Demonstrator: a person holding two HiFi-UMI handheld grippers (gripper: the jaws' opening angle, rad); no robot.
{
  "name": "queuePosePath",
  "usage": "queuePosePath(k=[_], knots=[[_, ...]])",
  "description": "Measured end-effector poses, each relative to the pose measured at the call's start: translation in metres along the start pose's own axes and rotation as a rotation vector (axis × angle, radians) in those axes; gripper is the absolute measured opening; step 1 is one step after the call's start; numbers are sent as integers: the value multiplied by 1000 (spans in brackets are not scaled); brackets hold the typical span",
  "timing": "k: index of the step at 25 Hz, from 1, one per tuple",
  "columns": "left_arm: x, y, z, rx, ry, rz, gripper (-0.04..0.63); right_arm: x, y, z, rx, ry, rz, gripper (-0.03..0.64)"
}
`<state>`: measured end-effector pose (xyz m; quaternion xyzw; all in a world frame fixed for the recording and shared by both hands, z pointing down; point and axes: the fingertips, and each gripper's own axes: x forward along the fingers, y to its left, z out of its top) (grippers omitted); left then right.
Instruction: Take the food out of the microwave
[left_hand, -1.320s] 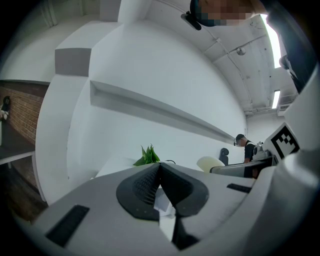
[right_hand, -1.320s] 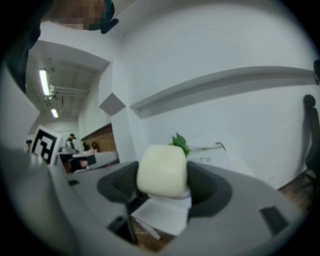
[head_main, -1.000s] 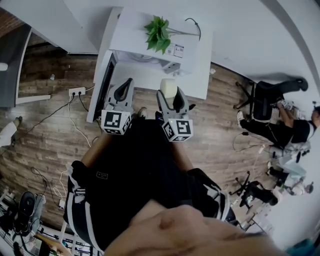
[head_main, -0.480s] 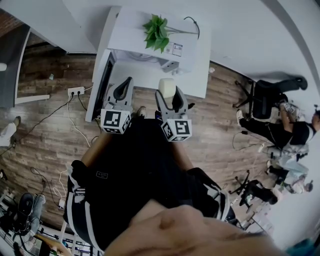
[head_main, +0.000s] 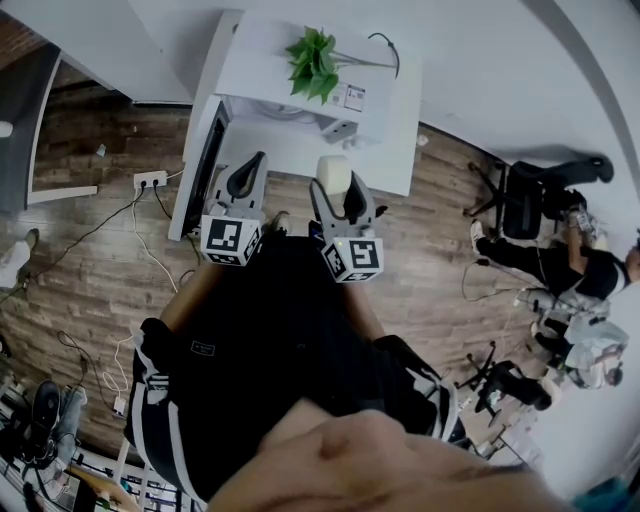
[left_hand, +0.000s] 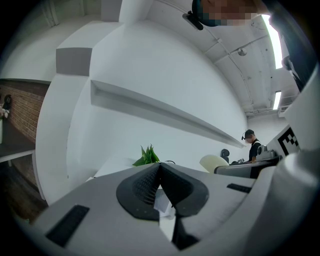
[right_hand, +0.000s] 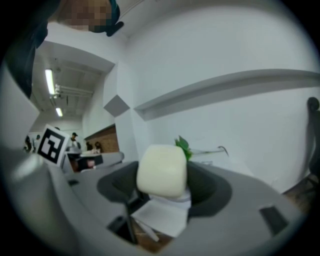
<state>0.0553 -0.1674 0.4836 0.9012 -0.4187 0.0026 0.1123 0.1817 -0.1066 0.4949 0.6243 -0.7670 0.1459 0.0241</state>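
Barely anything had moved: the right tool (right_hand: 162, 172) stayed clamped on the pale bun (right_hand: 161, 169), outside the microwave (head_main: 262, 60). The left tool (left_hand: 159, 172) was clenched, empty; removal looked done.

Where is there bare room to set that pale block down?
The white tabletop in front of the microwave is bare, between the open door and the table's right edge: likely room for the block. The microwave's top is free at left; the plant and a cable crowd its right.

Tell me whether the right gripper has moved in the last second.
No. The right gripper, shut on the pale food, sits at the same spot below the plant as before.
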Motion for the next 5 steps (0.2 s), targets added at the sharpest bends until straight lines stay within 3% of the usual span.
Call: queuePosePath(k=[5], knots=[[-1,0,-1,1,2,0,32,0,3,0,3,0,10,307]])
